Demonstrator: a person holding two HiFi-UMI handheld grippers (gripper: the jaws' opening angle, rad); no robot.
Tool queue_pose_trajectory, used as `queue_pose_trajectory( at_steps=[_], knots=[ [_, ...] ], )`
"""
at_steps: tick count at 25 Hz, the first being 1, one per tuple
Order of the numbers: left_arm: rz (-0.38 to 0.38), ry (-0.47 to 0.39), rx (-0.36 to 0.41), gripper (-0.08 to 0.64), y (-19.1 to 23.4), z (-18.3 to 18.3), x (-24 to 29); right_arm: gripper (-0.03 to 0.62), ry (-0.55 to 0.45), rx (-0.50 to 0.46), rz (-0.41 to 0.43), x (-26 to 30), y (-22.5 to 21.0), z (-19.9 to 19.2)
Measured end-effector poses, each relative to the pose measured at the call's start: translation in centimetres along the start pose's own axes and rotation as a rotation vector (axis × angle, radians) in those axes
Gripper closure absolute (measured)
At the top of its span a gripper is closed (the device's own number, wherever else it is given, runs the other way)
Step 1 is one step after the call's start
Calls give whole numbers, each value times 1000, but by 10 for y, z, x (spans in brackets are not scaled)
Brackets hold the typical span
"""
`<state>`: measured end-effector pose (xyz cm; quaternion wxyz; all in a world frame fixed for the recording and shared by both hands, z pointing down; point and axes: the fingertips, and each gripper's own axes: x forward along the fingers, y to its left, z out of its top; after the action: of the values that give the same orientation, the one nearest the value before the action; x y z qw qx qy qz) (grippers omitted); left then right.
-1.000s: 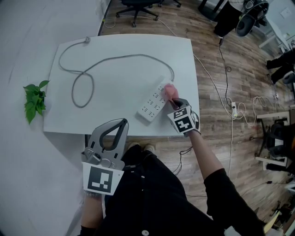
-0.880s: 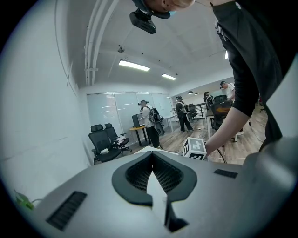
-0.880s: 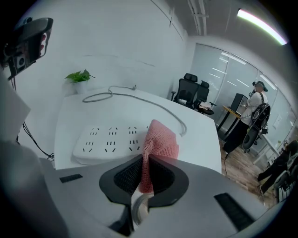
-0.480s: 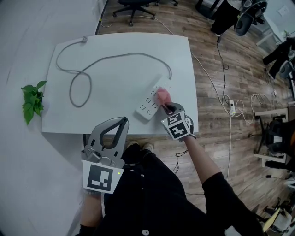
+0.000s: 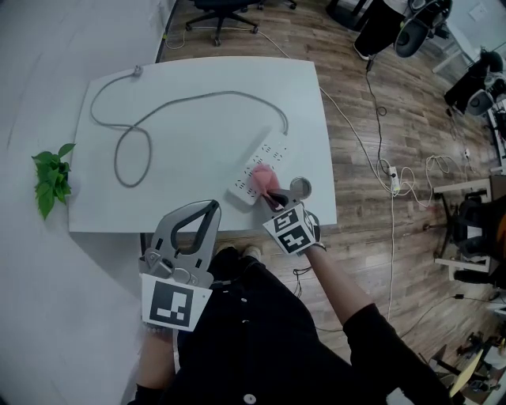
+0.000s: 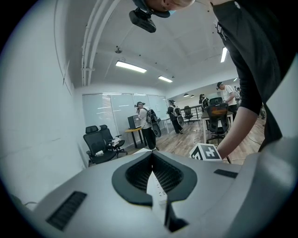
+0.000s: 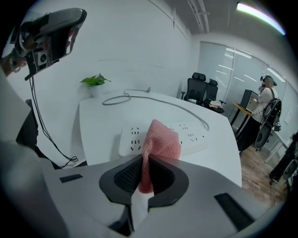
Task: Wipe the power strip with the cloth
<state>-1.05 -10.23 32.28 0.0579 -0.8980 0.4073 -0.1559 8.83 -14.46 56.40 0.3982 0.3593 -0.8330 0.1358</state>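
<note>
A white power strip (image 5: 267, 154) lies slantwise near the right front corner of the white table (image 5: 198, 79). My right gripper (image 5: 271, 193) is shut on a pink cloth (image 5: 261, 176), which rests on the near half of the strip. In the right gripper view the cloth (image 7: 161, 141) hangs out of the shut jaws over the power strip (image 7: 132, 137). My left gripper (image 5: 212, 207) is shut on nothing. It is held over the table's front edge, close to my body and away from the strip. In its own view the left gripper (image 6: 152, 157) points out into the room.
The strip's grey cable (image 5: 130, 138) loops over the table's left half to a plug (image 5: 137, 71) at the far left corner. A small green plant (image 5: 49, 178) sits left of the table. Loose cables (image 5: 393, 178) lie on the wooden floor to the right, with an office chair (image 5: 225, 12) behind the table.
My right gripper has dragged the pink cloth along the strip, from its far end toward the near end and me. The left gripper has stayed where it was.
</note>
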Motion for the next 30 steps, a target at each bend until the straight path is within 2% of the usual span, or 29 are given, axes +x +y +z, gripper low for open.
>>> queue_pose_trajectory(
  at_steps=[17, 30],
  knots=[
    [-23, -7, 1, 546, -2, 1, 3, 543, -3, 5, 92, -7, 61, -7],
    [-23, -10, -3, 546, 4, -5, 2, 543, 0, 4, 74, -13, 58, -3]
  ],
)
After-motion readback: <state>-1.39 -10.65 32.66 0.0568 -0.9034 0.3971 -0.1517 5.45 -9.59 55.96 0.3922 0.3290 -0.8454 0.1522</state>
